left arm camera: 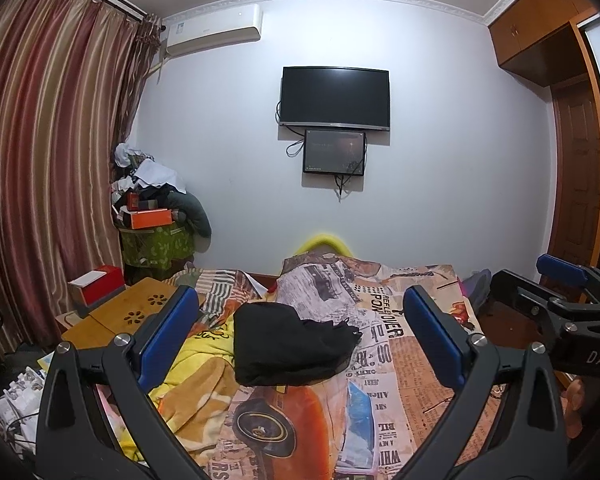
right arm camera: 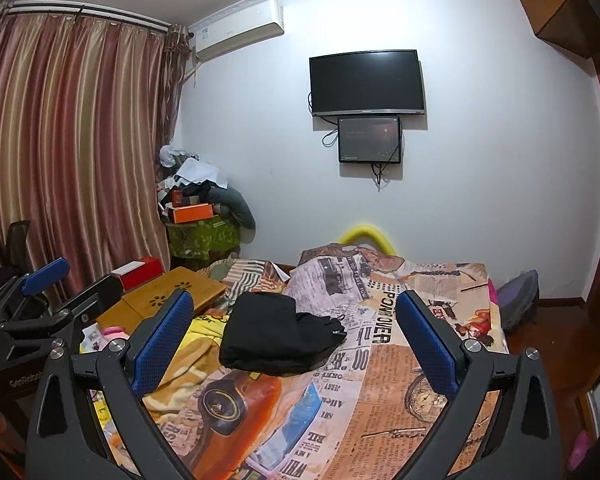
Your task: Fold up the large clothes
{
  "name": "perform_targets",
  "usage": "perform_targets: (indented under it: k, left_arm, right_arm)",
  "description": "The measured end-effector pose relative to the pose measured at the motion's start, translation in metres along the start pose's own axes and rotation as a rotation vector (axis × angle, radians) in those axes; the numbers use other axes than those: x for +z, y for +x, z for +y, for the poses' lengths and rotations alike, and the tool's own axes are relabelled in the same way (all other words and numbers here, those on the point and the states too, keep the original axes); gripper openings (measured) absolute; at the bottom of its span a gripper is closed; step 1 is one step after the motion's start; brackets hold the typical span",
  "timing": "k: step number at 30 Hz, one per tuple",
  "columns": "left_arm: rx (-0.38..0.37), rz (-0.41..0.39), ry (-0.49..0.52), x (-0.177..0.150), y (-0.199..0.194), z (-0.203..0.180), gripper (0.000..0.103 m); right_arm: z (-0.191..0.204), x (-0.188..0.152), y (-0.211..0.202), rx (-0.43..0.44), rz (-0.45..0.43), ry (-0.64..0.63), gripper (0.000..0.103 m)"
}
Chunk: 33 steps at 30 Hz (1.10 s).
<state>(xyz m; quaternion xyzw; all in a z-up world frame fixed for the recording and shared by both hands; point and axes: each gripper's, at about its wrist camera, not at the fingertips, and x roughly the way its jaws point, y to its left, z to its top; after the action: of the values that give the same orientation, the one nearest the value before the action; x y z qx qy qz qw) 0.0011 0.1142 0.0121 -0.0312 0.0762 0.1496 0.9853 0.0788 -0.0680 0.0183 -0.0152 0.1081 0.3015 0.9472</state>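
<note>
A black garment lies folded into a compact bundle on the bed, whose cover has a newspaper and orange car print. My left gripper hovers above the near end of the bed, open, with the garment framed between its blue pads and nothing held. My right gripper is likewise open and empty, raised over the bed short of the garment. In the left wrist view the right gripper shows at the right edge. The left gripper appears at the left edge of the right wrist view.
A yellow blanket is bunched left of the garment. A wooden lap table with a red box stands at the bed's left side. A clutter pile, curtains, a wall television and a wardrobe surround the bed.
</note>
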Motion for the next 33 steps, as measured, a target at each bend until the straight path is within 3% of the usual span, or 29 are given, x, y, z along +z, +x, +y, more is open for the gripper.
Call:
perform_targets:
  k: [33]
  left_arm:
    - [-0.049, 0.03, -0.031, -0.0042, 0.0018, 0.0055, 0.103]
  right_arm:
    - [-0.0041, -0.0003, -0.0051, -0.012, -0.007, -0.003, 0.101]
